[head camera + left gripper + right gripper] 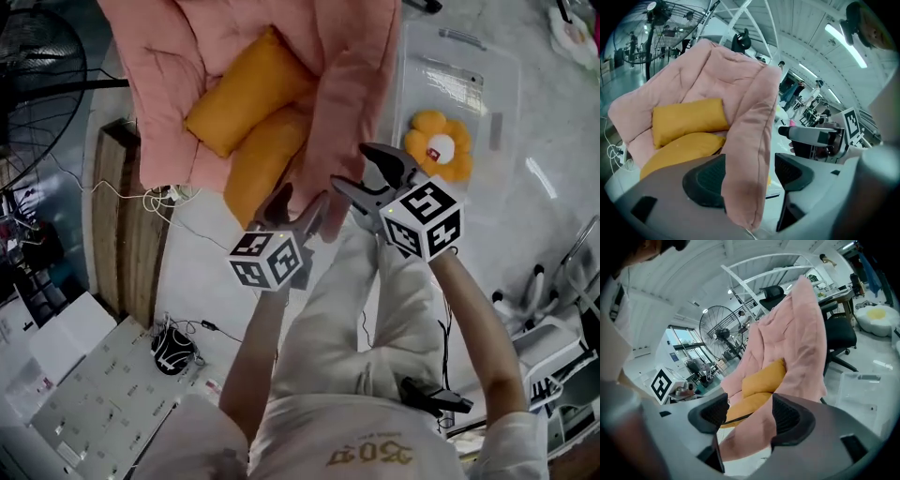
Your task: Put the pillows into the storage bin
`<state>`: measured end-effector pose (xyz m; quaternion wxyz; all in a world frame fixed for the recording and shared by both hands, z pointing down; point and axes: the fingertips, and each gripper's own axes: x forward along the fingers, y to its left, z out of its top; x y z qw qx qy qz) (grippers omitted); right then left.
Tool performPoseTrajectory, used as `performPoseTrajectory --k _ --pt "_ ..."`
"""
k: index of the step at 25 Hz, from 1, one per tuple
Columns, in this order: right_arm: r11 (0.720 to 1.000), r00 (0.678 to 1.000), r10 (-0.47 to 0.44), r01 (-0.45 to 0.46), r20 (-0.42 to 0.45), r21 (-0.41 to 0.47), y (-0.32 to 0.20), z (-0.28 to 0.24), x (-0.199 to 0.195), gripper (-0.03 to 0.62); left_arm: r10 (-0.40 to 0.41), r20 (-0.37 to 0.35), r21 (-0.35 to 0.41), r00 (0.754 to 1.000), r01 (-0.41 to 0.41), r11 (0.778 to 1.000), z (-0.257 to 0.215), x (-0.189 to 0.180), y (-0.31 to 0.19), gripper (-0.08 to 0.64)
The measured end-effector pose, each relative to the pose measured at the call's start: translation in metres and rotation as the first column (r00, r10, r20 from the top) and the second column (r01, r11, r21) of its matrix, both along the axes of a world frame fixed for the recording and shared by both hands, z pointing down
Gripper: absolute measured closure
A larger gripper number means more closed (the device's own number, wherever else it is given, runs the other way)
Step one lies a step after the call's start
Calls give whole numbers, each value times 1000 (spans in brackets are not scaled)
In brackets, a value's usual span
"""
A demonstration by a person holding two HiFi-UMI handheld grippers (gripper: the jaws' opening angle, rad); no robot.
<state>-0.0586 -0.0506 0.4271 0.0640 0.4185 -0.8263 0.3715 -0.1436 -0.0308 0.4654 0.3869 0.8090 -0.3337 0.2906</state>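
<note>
Left tool (749,176) on pink cushion (717,79)

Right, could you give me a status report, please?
Left gripper and right gripper both shut on pink quilted cushion, held up. Two orange pillows nested in its fold. Clear plastic storage bin beside it, yellow flower-shaped cushion inside; no blocker seen.

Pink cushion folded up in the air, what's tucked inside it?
Inside the pink cushion lie an upper orange pillow and a lower orange pillow. Anything deeper in the fold is covered.
</note>
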Motion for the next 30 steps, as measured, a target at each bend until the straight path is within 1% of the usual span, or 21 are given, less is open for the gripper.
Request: performPoseTrajectory --k 4,7,10,12,14,17,18,20,22,24,26,28,30 --pt "999 999 -44 44 -23 2 -6 4 -34 290 -49 11 -16 999 49 999 14 -41 3 218" --pt "997 996 -82 81 -45 -3 -9 8 -59 277 -64 35 -25 997 65 998 25 -71 5 216" --pt "985 981 -172 172 -87 -15 -8 15 -84 276 -72 64 -29 995 74 997 35 -96 7 215" --pt "969 959 -246 245 -138 -20 -6 23 -99 270 -101 61 -44 993 104 994 40 -113 7 215" --pt "949 929 -311 313 -201 -23 -7 31 -113 260 -138 61 -55 989 141 988 45 -131 5 212" --pt "921 877 -379 390 -296 -24 -13 42 -134 247 -157 94 -52 983 162 985 56 -161 1 210" --pt "910 854 -397 415 -336 -22 -15 45 -140 247 -158 107 -55 982 164 985 61 -170 0 206" --pt "885 799 -430 465 -421 -21 -18 53 -151 243 -158 127 -71 979 167 983 70 -185 -2 195" --pt "858 740 -461 513 -489 -33 -21 61 -161 235 -170 127 -96 977 182 979 78 -197 -4 184" --pt "832 692 -492 552 -528 -52 -23 70 -170 229 -194 116 -120 974 207 971 86 -208 -8 175" --pt "814 659 -517 575 -546 -77 -25 79 -178 222 -199 115 -135 973 214 968 94 -217 -10 166" --pt "800 621 -534 592 -574 -103 -27 87 -183 220 -171 122 -147 978 188 971 99 -224 -13 153" --pt "781 572 -545 612 -613 -123 -32 96 -187 214 -130 123 -162 984 149 975 105 -227 -19 147"
